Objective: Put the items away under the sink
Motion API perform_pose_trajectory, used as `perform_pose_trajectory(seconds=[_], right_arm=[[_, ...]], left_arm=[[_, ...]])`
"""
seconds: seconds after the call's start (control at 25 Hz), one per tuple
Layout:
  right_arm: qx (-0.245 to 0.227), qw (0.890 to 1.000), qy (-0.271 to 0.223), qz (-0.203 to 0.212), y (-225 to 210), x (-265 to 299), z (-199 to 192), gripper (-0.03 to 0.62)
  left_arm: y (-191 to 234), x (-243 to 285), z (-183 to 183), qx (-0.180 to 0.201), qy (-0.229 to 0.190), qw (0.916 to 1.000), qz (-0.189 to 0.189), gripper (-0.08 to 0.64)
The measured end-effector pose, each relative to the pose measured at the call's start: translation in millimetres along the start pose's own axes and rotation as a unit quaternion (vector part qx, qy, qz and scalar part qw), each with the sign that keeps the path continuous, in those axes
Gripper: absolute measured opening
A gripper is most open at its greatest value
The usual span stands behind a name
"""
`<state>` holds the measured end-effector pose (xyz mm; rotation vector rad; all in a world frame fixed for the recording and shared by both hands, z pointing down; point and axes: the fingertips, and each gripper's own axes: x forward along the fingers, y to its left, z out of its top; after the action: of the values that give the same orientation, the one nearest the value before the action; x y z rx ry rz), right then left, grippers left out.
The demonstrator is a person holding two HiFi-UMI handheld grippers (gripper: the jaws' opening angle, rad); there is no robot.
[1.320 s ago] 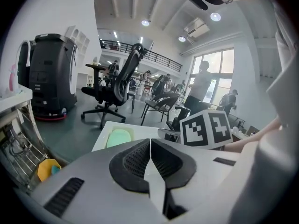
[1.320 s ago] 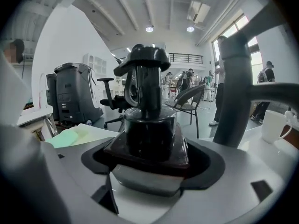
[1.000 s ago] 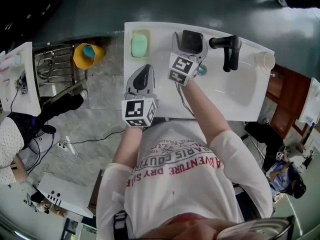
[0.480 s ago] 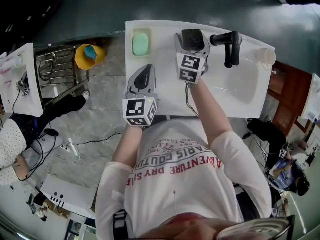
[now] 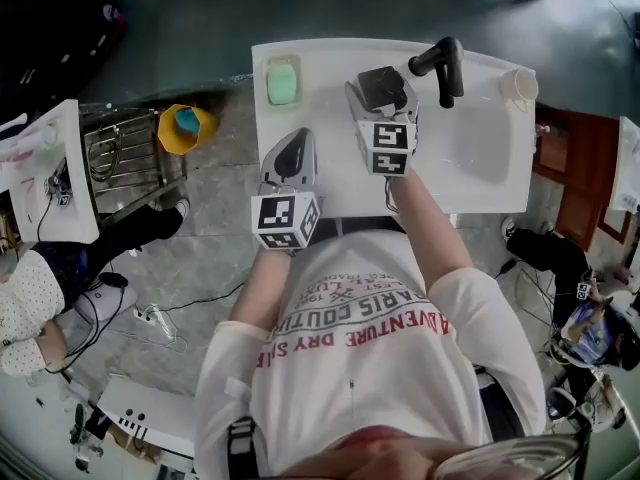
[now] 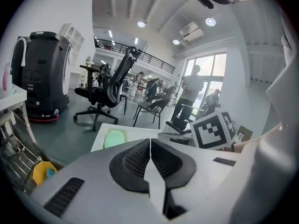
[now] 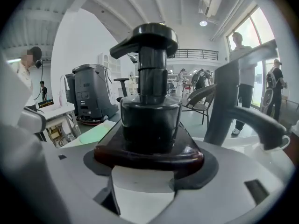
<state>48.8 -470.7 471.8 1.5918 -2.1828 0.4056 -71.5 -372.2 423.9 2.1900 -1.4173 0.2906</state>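
The pump bottle (image 7: 150, 111) stands upright with its long axis vertical. In the right gripper view its spout points left, toward the left edge of the bench. It sits near the back edge of the white bench (image 5: 340, 183), between the green soap dish (image 5: 283, 81) at the back left corner and the black faucet (image 5: 440, 63).

The right claw (image 5: 384, 98) is spread wide, with its pads clamped on the sides of the dark bottle's broad base. Its jaws have just been closing a little onto the bottle. I cannot tell whether the base is clear of the bench.

The left claw (image 6: 150, 146) has its ribbed pads pressed together with nothing between them. It hangs over the front left part of the bench, well apart from the bottle.

A pale cup (image 5: 520, 85) stands at the back right corner, and the basin takes up the right half of the bench.

The floor is smooth grey-green. Left of the bench are a yellow bucket (image 5: 186, 126) and a wire rack (image 5: 120, 158), and a brown wooden cabinet (image 5: 575, 168) stands to its right. The left gripper view shows an open hall with a black office chair (image 6: 110, 92), a tall black machine (image 6: 44, 73) and people standing by bright windows.
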Motion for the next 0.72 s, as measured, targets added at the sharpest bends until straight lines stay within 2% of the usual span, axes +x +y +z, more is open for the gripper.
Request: perform_pose_trajectory(seconds=[0.24,0.48,0.72], right_arm=[[-0.007,1.000,-0.018,-0.007,22,-64,-3,0.380],[0.002,0.999,-0.029,-0.022,47,-141,-12,0.380],[0.008,0.999,-0.034,-0.033,41,-202,-29,0.380]], left_arm=[[-15,-35,-10,0.015,-0.004,0.9992,-0.037,0.028],[-30,-81,-41,0.025,0.020,0.9964,-0.079,0.028],[-49,-103,-54,0.039,0.019,0.9957,-0.081,0.028]])
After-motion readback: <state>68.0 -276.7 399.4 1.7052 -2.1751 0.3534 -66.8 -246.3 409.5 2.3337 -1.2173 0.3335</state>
